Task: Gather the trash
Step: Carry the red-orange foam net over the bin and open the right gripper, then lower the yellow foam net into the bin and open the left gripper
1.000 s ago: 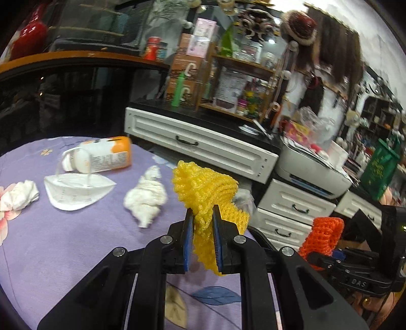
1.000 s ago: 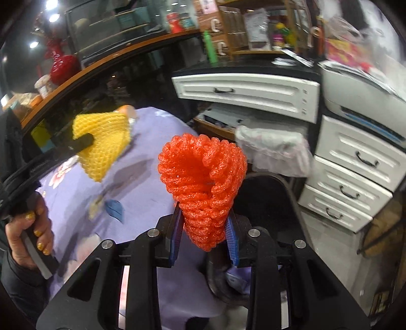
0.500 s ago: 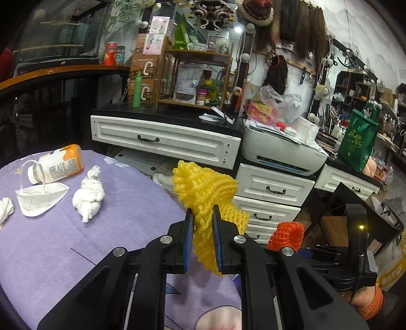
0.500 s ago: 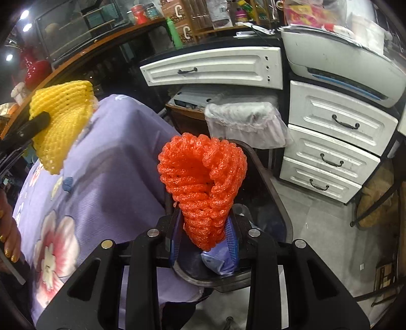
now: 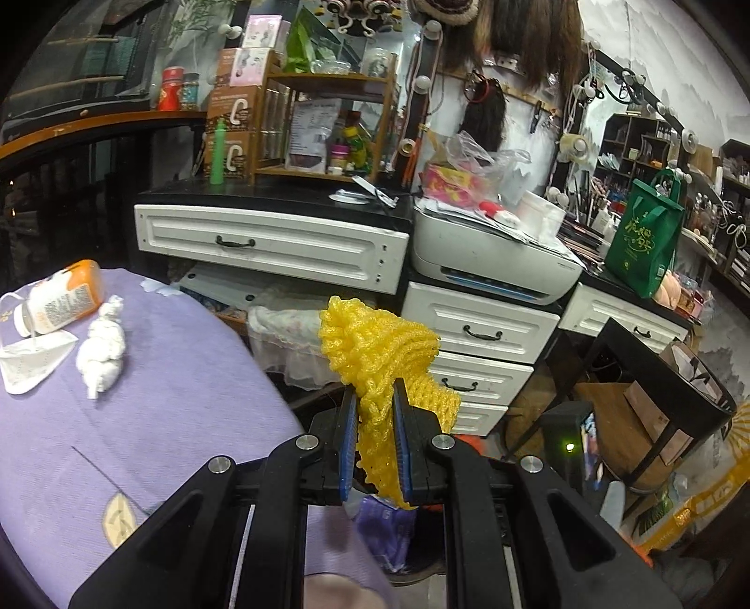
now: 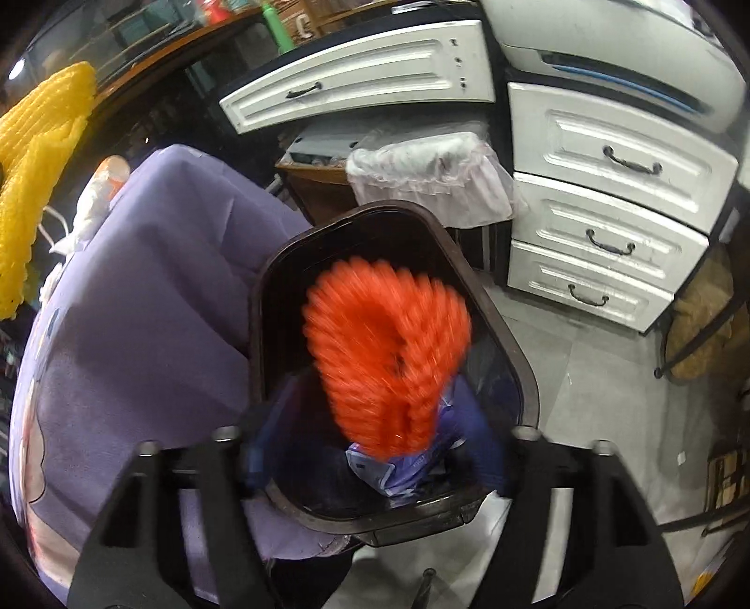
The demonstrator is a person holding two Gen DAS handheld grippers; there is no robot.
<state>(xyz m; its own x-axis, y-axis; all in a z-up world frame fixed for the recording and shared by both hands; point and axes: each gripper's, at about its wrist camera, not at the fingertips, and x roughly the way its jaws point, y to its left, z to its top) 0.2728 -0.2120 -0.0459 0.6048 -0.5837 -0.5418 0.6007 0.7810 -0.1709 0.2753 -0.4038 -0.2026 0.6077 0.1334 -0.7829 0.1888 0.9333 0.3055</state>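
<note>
The dark bin (image 6: 511, 356) stands beside the purple-clothed table (image 6: 154, 300). Over its mouth a blurred orange net (image 6: 389, 356) sits between the right gripper's (image 6: 375, 461) opening jaws, clear of both pads. The left gripper (image 5: 375, 440) is clamped on a yellow net (image 5: 375, 356) (ribbed foam mesh) past the table edge.

A crowded dressing or make-up room: wigs (image 5: 525, 42) hang beside a bulb-framed mirror (image 5: 468, 117), with white drawers (image 5: 272, 246), a printer (image 5: 492, 257) and shelves of cosmetics (image 5: 651, 145)
</note>
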